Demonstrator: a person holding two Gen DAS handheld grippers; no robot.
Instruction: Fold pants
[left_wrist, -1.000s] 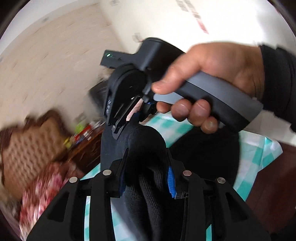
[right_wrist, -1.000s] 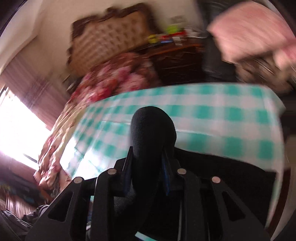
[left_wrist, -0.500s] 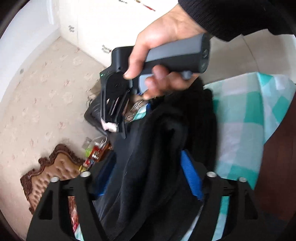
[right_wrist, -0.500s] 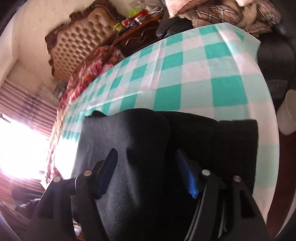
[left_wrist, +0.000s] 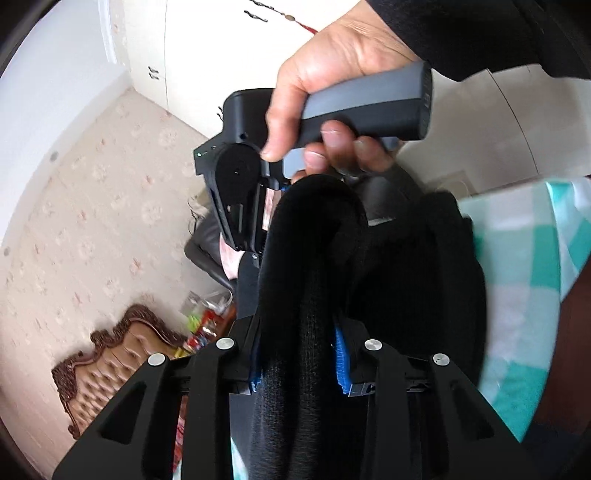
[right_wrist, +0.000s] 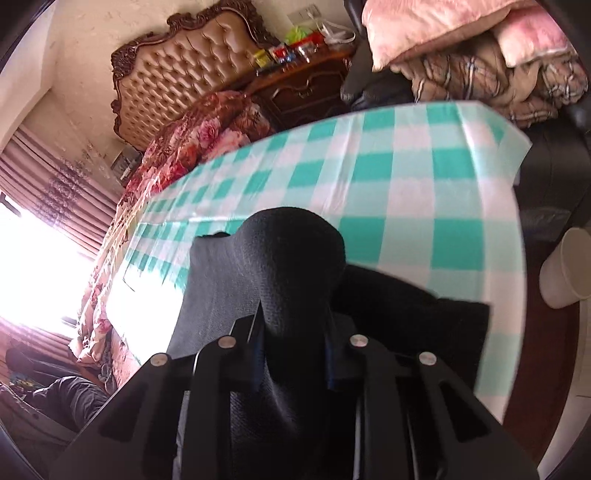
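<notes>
Both grippers are closing on bunched-up folds of the black pants (right_wrist: 295, 266): left gripper (left_wrist: 299, 354) and right gripper (right_wrist: 293, 354) each pinch fabric. The rest of the pants lies on the near side of the checkered desk (right_wrist: 424, 192).

1 pants (right_wrist: 258, 295), 2 grippers (left_wrist: 299, 354), 1 tablecloth (right_wrist: 406, 177)

Black pants (left_wrist: 303, 295) bunched between the left gripper (left_wrist: 301, 354) fingers, inner pads mostly covered — lower cloth cut off at the frame bottom. Same at the right gripper (right_wrist: 293, 354). Checked tablecloth (right_wrist: 406, 192) beyond it smeared with blur.
</notes>
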